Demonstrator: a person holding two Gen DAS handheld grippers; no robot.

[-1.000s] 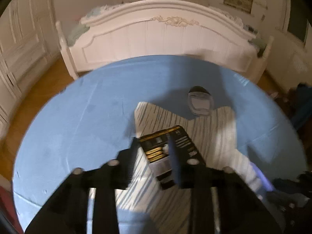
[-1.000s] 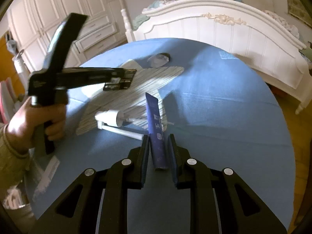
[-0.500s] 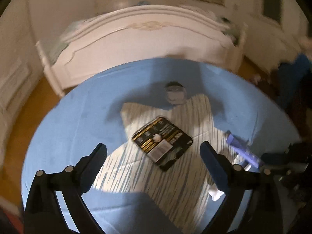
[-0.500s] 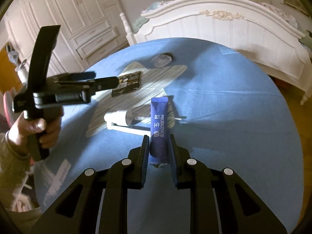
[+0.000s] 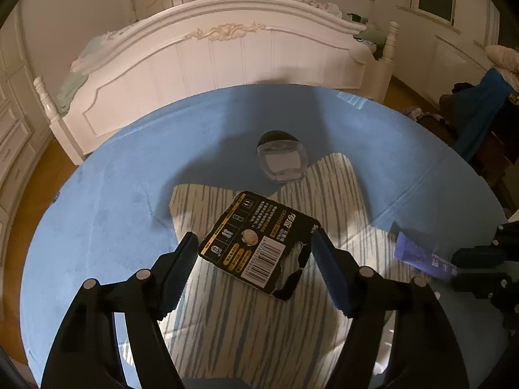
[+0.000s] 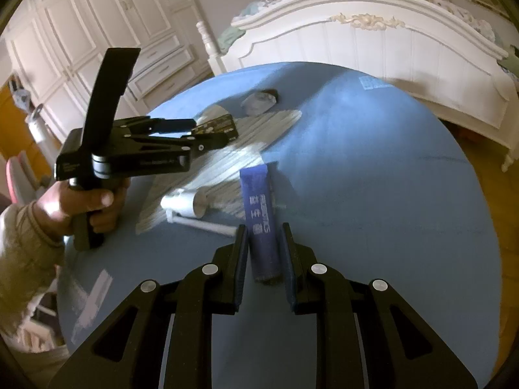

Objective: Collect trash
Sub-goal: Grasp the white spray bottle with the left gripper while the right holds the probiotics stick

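Observation:
A black battery blister card (image 5: 259, 246) lies on a striped star-shaped mat (image 5: 337, 201) on the round blue table (image 5: 107, 201). My left gripper (image 5: 254, 246) is open, its fingers either side of the card and above it. The card also shows in the right wrist view (image 6: 217, 126). My right gripper (image 6: 263, 238) is shut on a dark blue sachet (image 6: 259, 214), held over the table. The sachet also shows in the left wrist view (image 5: 421, 256).
A clear plastic cup lid (image 5: 282, 162) lies at the mat's far edge. A white pump dispenser (image 6: 188, 207) lies on its side near the sachet. A white bed footboard (image 5: 227, 58) stands behind the table. White wardrobes (image 6: 97, 32) stand at left.
My left gripper opened and let the battery card drop onto the mat, then came back down around it. My right gripper has kept hold of the blue sachet.

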